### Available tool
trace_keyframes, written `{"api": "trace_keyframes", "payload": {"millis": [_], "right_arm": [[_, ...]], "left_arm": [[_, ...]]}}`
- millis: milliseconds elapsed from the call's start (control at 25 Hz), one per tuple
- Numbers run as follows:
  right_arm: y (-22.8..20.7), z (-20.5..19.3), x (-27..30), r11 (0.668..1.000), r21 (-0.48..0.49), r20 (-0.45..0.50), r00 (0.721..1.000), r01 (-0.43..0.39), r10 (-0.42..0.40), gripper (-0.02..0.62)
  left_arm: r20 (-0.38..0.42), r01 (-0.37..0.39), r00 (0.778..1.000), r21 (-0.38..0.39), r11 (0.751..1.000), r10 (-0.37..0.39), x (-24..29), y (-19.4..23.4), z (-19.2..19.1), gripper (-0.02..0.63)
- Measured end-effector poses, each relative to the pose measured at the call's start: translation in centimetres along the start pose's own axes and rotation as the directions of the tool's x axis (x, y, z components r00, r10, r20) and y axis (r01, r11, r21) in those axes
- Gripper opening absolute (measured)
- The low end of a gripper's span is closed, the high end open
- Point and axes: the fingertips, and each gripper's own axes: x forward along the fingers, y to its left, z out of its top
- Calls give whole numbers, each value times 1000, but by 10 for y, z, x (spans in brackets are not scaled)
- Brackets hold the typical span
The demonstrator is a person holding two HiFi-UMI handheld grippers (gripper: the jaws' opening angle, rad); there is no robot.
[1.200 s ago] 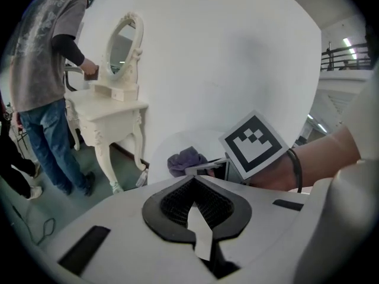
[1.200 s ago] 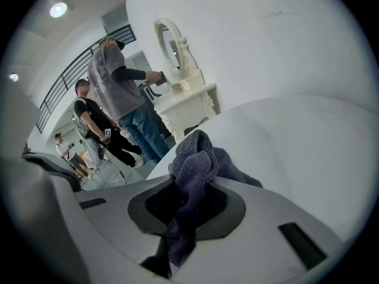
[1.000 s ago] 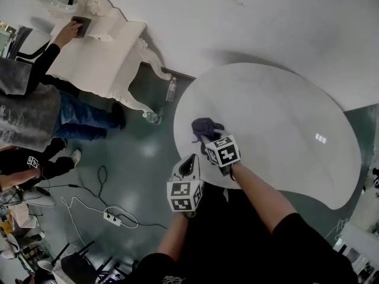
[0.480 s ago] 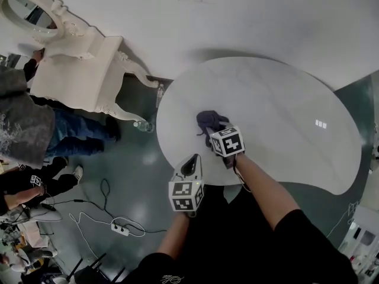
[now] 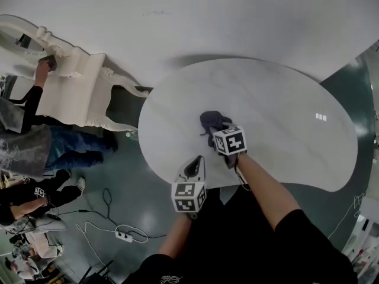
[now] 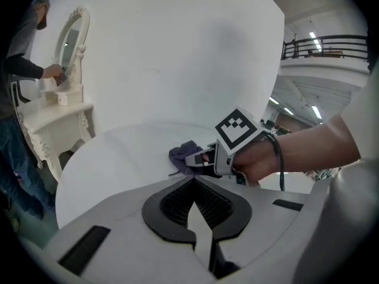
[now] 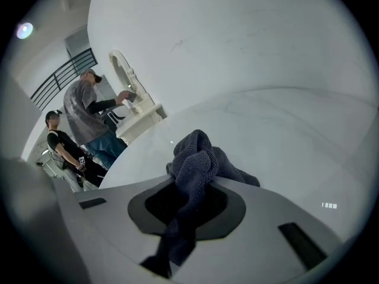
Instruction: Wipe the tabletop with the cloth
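1. Jaws of the left gripper [image 5: 192,168] are pressed together on nothing, idle by the near rim of the tabletop [image 5: 284,105].
2. Just beyond, the right gripper [image 5: 215,133] is clamped on the dark grey cloth [image 5: 211,120], whose bunched front lies on the white marbled top.
3. Over the last second the cloth has travelled from near the left rim toward the middle. A wiping stroke seems under way, with the far and right stretches likely still to do.
4. Farther left, a person [image 5: 23,147] tends a white dressing table [image 5: 68,96].

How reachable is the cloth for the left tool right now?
Probably yes: the left tool hangs by the table's near edge, only bare tabletop between it and the cloth. The right tool, clamped on the cloth, would crowd that side.
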Motion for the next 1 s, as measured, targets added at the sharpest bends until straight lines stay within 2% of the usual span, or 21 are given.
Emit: {"api": "trace_keyframes", "payload": {"millis": [480,720,1000], "right_arm": [[-57,-5,-37,999,51,8,1000,7,-7,49],[-100,-11,-68,994,99,31,999,40,-44,49],[-154,-22,-107,982,167,66,993,90,-102,49]], "left_arm": [[-59,49,997,61,997,-45,36,-68,7,8],[-87,90,993,109,990,-81,51,-105,11,8],[-128,157,983,182,971,-135,70,-154,13,8]]}}
